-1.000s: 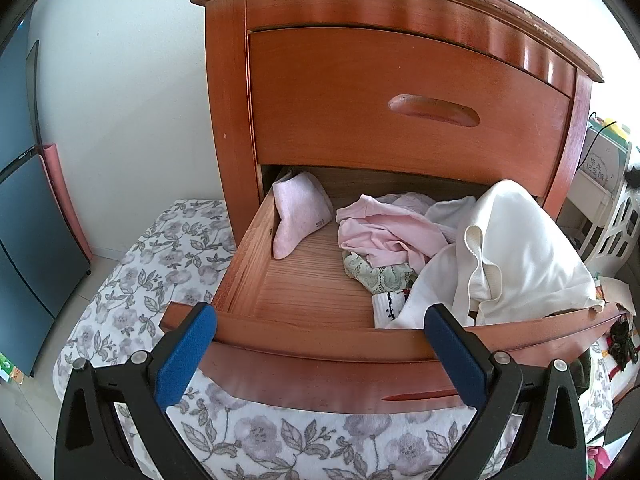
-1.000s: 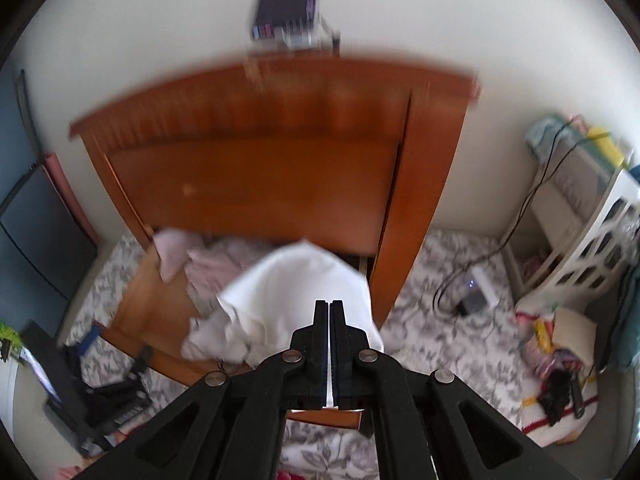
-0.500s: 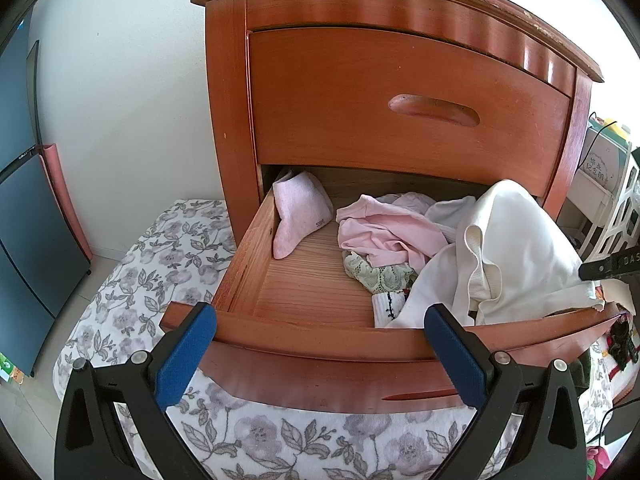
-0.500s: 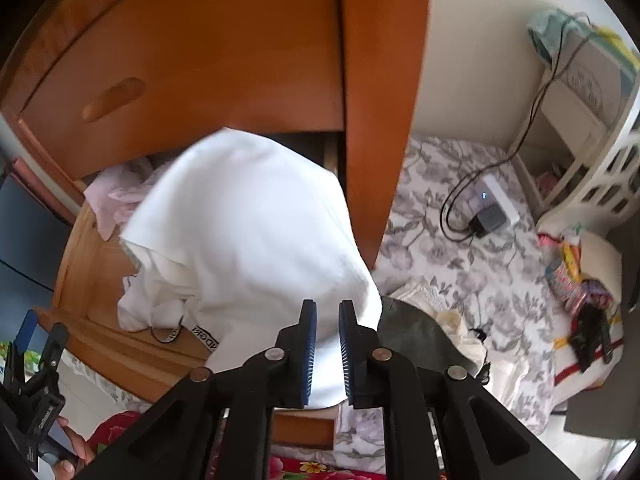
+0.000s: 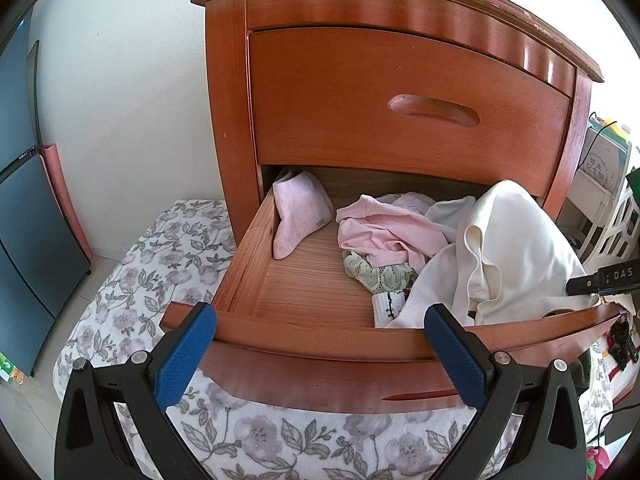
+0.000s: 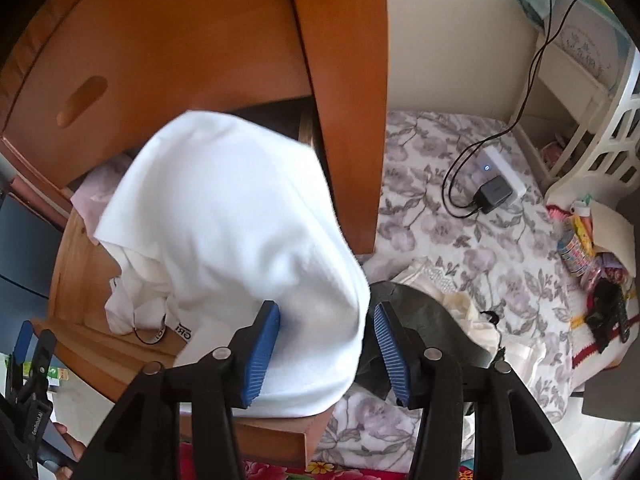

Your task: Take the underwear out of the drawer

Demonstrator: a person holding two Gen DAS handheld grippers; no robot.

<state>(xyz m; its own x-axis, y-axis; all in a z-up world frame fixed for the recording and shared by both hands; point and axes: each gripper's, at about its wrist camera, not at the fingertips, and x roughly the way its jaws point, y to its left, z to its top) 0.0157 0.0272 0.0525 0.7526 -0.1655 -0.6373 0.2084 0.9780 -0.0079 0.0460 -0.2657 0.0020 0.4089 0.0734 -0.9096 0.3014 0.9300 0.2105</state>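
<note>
Floral-print bedding (image 5: 132, 280) lying beneath a wooden nightstand (image 5: 360, 128), lower drawer (image 5: 312, 344) standing pulled out. Lying within, left to right: pink sock (image 5: 296, 212) leaning on the left wall, pink garment (image 5: 384, 232), lace underwear (image 5: 380, 276) tucked under it, white garment (image 5: 516, 248) draping over the front right corner. Left gripper (image 5: 320, 356) hovering before the drawer front, fingers spread wide, holding nothing. Right gripper (image 6: 326, 354) hanging over the white garment's edge, blue pads (image 6: 262, 354) parted, gripping nothing.
</note>
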